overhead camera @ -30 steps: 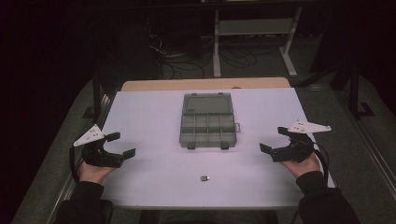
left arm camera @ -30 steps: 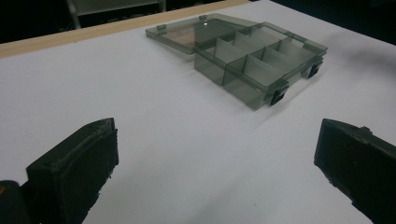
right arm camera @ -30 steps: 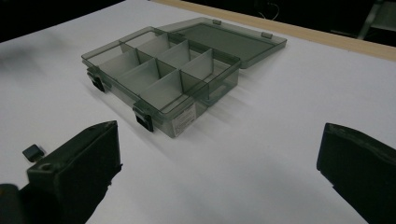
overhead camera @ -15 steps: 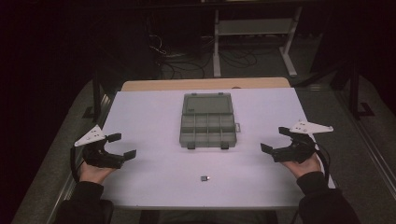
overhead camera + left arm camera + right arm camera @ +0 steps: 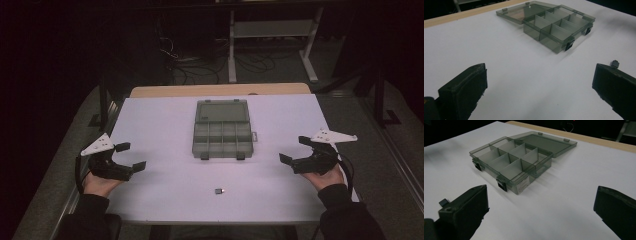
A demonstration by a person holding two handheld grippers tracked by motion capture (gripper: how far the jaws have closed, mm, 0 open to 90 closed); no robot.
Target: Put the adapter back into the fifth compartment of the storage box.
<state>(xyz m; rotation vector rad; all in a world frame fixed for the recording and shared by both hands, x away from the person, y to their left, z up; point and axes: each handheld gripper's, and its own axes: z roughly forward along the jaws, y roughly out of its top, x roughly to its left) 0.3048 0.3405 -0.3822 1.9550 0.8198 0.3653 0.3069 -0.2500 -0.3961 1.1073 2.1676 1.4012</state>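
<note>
— At the left edge of the white table (image 5: 165,120), what do you see?

— The left gripper (image 5: 129,156), black with a grey three-cornered plate on top, held in a hand low over the tabletop. Its jaws are spread wide with nothing between them; in the left gripper view they stand far apart with bare white surface between.

— And toward the middle?

— A smoky translucent plastic compartment box (image 5: 222,138) sits at the centre of the table, well apart from both grippers. Its lid (image 5: 223,110) is swung fully open and lies flat on the far side. The two dark latches face the person. With the lid open, its long axis runs away from the person; the compartments look empty. Nearer the person, just left of centre, lies a small dark square piece (image 5: 219,191), apart from the box.

— On the right?

— The right gripper (image 5: 296,150), the same build, held by the other hand near the right edge, jaws also spread wide and empty.

— Any change from half a second ago?

— Hardly any. Both grippers sit about where they were, equally open; box and small piece have not moved.
</note>
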